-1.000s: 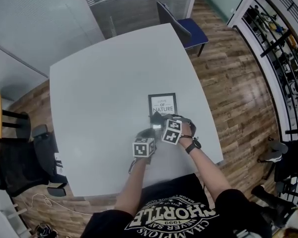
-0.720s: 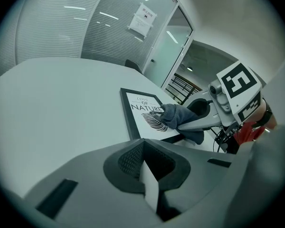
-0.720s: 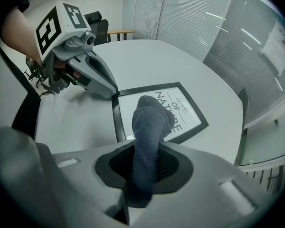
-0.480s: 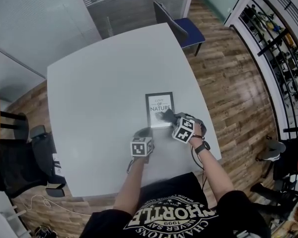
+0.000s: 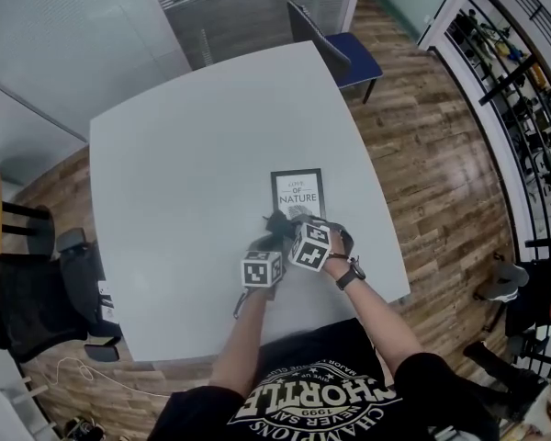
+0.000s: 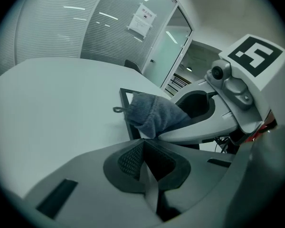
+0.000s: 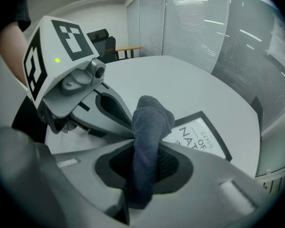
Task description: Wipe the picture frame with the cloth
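Note:
The picture frame (image 5: pixel 298 192), black-edged with a white print reading "NATURE", lies flat on the grey table (image 5: pixel 184 154). My right gripper (image 5: pixel 286 224) is shut on a dark grey cloth (image 5: pixel 277 220), which hangs over the frame's near left corner. In the right gripper view the cloth (image 7: pixel 148 127) stands up between the jaws of the right gripper (image 7: pixel 145 161), with the frame (image 7: pixel 199 133) just beyond. My left gripper (image 5: pixel 267 243) sits beside it, shut and empty. In the left gripper view the left gripper (image 6: pixel 143 152) points at the cloth (image 6: pixel 154 115) and the frame's corner (image 6: pixel 128 109).
A blue chair (image 5: pixel 344 51) stands at the table's far edge. A black office chair (image 5: pixel 28 303) is at the near left. The table's near edge (image 5: pixel 257 333) runs close to the person's body. Wooden floor (image 5: pixel 432 154) lies to the right.
The right gripper with the cloth swung right along the frame's near edge, then came back left to the near left corner. The left gripper has barely moved.

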Action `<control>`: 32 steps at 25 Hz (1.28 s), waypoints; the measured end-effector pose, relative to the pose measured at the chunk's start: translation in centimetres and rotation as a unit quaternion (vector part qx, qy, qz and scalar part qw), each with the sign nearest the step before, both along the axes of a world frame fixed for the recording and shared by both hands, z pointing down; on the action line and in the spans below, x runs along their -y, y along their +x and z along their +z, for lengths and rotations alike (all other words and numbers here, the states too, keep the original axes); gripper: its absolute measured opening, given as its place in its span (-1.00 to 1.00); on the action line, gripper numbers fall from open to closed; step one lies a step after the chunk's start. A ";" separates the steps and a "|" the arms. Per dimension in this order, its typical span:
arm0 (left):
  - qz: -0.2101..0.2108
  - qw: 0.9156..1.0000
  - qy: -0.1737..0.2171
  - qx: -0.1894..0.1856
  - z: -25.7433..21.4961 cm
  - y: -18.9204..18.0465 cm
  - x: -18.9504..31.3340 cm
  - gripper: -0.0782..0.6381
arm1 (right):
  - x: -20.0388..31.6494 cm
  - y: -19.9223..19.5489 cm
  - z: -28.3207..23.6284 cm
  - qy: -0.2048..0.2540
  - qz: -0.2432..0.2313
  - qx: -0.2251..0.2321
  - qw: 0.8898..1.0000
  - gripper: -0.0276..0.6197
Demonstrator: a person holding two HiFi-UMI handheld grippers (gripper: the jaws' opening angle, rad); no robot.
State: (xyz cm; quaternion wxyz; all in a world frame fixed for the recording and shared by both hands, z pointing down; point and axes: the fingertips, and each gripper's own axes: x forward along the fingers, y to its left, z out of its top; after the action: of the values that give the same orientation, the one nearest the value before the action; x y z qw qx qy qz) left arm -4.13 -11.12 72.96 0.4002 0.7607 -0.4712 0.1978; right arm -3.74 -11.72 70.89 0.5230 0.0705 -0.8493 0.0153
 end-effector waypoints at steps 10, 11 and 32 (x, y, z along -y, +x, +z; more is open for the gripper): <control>-0.002 1.000 0.000 -0.004 0.0 0.0 0.1 -0.77 | 0.5 0.4 1.2 -0.001 -0.009 -0.010 1.000 -0.69; -0.003 1.000 0.000 -0.004 0.0 -0.1 0.0 -0.77 | 0.6 1.1 1.2 0.001 0.001 -0.013 1.000 -0.69; 0.013 0.999 0.008 0.036 -0.1 0.3 -0.1 -0.77 | 2.2 9.8 1.3 0.030 0.202 0.011 0.979 -0.69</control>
State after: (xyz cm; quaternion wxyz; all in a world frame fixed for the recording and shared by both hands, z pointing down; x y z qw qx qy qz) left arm -3.84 -11.04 72.89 0.3741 0.7627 -0.4766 0.2262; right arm 6.11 -13.91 72.16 0.4978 0.2558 -0.8232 0.0956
